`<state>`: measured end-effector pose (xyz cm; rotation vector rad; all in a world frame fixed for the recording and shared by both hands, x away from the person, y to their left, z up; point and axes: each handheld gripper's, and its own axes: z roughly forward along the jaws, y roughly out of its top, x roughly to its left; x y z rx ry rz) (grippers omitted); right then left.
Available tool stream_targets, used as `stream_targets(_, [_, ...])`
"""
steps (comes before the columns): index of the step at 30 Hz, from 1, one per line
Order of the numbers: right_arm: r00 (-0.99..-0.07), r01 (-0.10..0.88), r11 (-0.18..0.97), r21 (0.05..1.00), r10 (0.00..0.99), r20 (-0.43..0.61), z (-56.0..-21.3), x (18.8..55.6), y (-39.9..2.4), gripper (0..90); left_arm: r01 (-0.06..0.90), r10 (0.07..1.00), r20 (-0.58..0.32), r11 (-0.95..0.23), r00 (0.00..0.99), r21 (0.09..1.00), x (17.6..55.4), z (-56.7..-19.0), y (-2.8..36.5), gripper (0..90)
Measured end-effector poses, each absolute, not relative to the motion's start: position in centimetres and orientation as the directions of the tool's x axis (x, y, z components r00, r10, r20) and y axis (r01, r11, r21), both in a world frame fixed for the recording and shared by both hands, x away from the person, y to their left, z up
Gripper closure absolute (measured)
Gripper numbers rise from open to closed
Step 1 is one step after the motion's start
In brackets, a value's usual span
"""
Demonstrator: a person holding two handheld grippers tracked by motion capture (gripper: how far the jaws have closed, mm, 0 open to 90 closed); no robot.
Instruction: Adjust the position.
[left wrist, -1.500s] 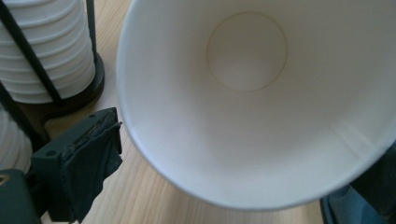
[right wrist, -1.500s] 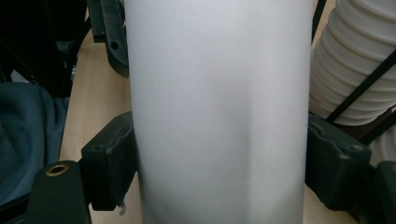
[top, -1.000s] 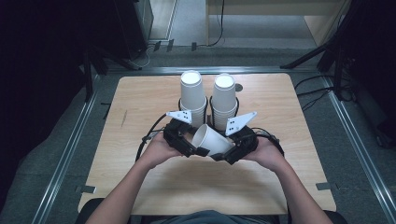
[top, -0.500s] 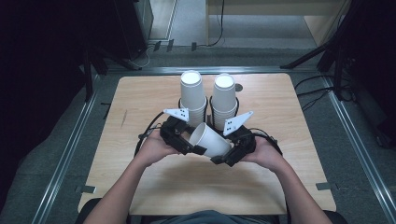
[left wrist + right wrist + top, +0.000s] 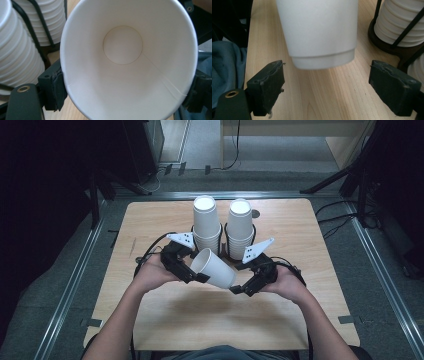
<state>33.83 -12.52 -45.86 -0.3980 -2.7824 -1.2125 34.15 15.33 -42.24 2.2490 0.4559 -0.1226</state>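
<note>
Now freed by right gripper [image 5: 240, 291], jaws just opened wide; paper cup [image 5: 214, 268] clamped at rim in left gripper [image 5: 197, 276], before cup stacks [image 5: 207, 222].

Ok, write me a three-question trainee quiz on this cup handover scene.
1. True or false: the right gripper is clamped on the cup.
2. Which gripper holds the cup at its rim? A) left B) right C) neither
3. Fill in: behind the cup stand ___ stacks of cups in black holders.

Key:
1. False: its jaws stand open on either side of the cup's base, apart from it, having just opened.
2. A: the left gripper has the rim between its pads.
3. Two: the left stack and the right stack.
</note>
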Motion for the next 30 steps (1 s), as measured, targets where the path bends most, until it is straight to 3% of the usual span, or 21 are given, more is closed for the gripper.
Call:
stream_targets(9, [-0.960, 0.274, 0.663, 0.697, 0.232, 0.156, -46.0, 34.0, -13.1, 14.4, 0.342, 0.312, -0.160, -0.712, 0.937, 0.613, 34.3, -42.5, 15.2, 13.5])
stream_targets(16, [-0.965, 0.253, 0.670, 0.698, 0.227, 0.132, -46.2, 34.0, -13.1, 14.4, 0.348, 0.319, -0.150, -0.767, 0.936, 0.538, 34.8, -43.0, 14.1, 13.4])
stream_targets(30, [-0.972, 0.227, 0.670, 0.707, 0.196, 0.127, -46.8, 34.0, -11.8, 14.7, 0.301, 0.282, -0.110, -0.833, 0.953, 0.464, 34.9, -42.9, 11.0, 13.3])
